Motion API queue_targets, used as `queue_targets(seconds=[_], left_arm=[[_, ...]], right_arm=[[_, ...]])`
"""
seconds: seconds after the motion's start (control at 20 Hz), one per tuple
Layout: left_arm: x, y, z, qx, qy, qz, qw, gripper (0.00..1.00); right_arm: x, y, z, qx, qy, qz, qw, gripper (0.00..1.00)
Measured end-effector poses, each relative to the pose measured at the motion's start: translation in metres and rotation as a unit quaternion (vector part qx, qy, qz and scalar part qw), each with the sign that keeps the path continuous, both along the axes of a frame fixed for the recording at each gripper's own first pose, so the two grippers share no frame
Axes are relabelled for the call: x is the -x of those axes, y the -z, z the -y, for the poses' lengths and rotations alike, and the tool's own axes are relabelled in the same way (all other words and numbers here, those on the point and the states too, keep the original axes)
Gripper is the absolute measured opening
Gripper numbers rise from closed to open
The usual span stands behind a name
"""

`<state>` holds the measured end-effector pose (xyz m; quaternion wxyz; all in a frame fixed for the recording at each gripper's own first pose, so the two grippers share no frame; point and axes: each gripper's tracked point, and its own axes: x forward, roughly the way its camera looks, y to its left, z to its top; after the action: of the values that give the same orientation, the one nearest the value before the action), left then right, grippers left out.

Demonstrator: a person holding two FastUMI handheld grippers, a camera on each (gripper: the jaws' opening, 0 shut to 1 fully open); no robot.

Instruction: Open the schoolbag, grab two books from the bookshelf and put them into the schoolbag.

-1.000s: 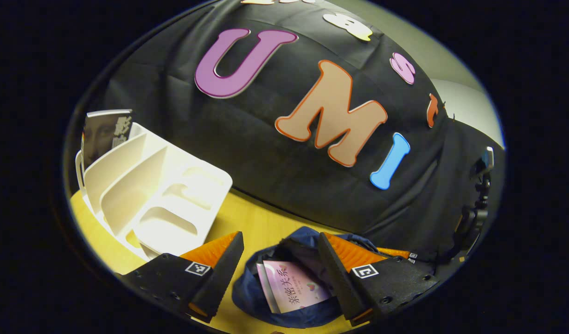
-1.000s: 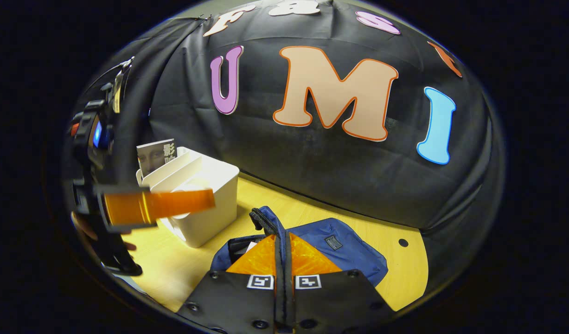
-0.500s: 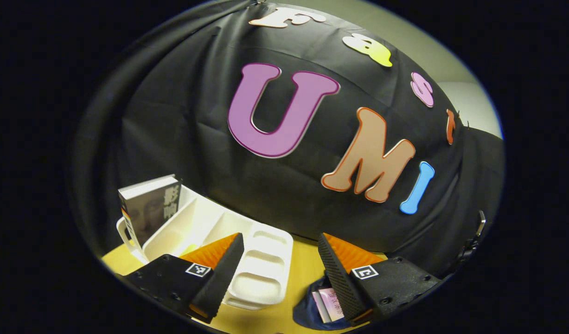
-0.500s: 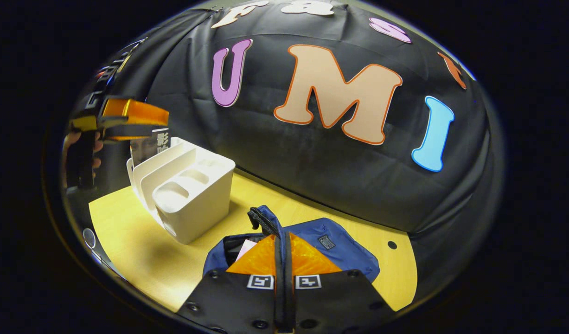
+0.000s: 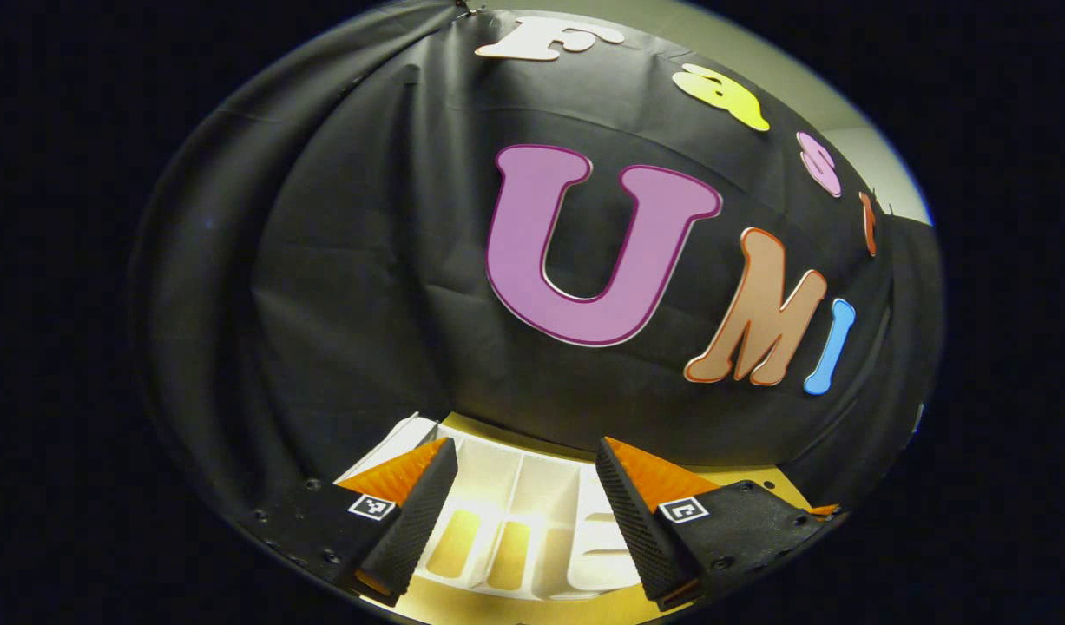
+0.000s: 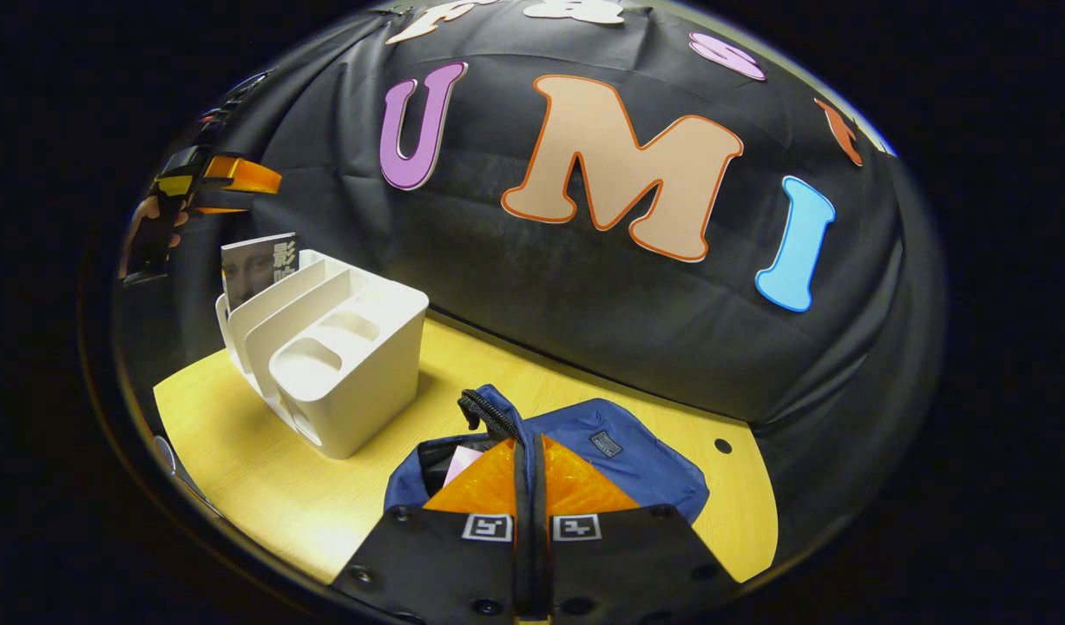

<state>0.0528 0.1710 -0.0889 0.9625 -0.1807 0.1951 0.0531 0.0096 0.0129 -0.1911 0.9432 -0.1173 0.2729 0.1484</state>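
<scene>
The blue schoolbag (image 6: 623, 460) lies on the table with its mouth held up. My right gripper (image 6: 529, 444) is shut on the bag's dark zipper edge (image 6: 489, 410). A pink book (image 6: 460, 463) shows inside the opening. The white bookshelf (image 6: 341, 365) stands left of the bag, and a grey book (image 6: 256, 266) stands upright in its far slot. My left gripper (image 5: 525, 508) is open and hovers over the bookshelf (image 5: 519, 521), with nothing between its fingers. It also appears high above the shelf as the left gripper (image 6: 233, 176), held by a hand (image 6: 153, 217).
The yellow wooden table (image 6: 254, 460) has bare room in front of the shelf and a small hole (image 6: 723, 445) right of the bag. The black cloth wall closes off the back right behind the shelf and bag.
My left gripper, still open, has risen away from the bag's mouth and swung over to the bookshelf. The right gripper has kept its hold on the bag's edge.
</scene>
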Motion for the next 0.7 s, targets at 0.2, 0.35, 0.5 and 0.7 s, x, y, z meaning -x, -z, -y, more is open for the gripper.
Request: queue_targets(seconds=[0.2, 0.35, 0.5, 0.7], left_arm=[[-0.005, 0.025, -0.036, -0.039, 0.011, -0.038, 0.998, 0.93], [-0.013, 0.044, -0.053, -0.056, 0.022, -0.063, 0.996, 0.94], [-0.017, 0.068, -0.063, -0.060, 0.037, -0.094, 0.993, 0.93], [-0.019, 0.100, -0.068, -0.061, 0.055, -0.140, 0.987, 0.94]], right_arm=[[0.003, 0.002, 0.001, 0.008, 0.013, -0.004, 1.000, 0.03], [0.005, 0.002, 0.001, 0.016, 0.019, -0.007, 1.000, 0.03], [0.009, 0.005, 0.001, 0.021, 0.026, -0.011, 0.999, 0.02], [0.012, 0.008, 0.001, 0.030, 0.032, -0.016, 0.999, 0.03]])
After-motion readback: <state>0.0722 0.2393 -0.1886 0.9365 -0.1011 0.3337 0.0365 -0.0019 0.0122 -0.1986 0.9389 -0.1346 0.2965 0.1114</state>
